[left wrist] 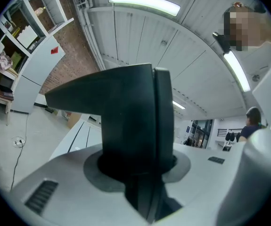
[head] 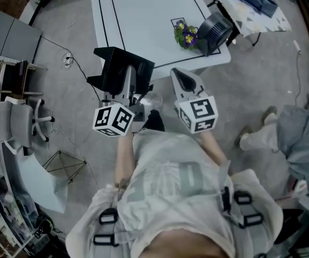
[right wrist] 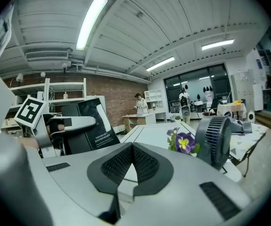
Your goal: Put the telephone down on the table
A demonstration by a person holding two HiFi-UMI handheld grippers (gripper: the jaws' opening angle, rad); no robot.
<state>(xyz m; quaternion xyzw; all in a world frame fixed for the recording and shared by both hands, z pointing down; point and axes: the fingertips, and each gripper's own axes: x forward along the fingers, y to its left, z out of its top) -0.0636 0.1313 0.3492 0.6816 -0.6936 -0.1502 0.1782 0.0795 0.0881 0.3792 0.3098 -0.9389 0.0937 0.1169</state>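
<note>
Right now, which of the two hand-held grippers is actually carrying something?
The left hand-held gripper: its jaws are shut on the black telephone. The right hand-held gripper has nothing between its jaws.

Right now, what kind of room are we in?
Probably an office-like lab or workshop: a white rectangular table with black border lines, a grey swivel office chair, and long ceiling strip lights above a red brick wall.
</note>
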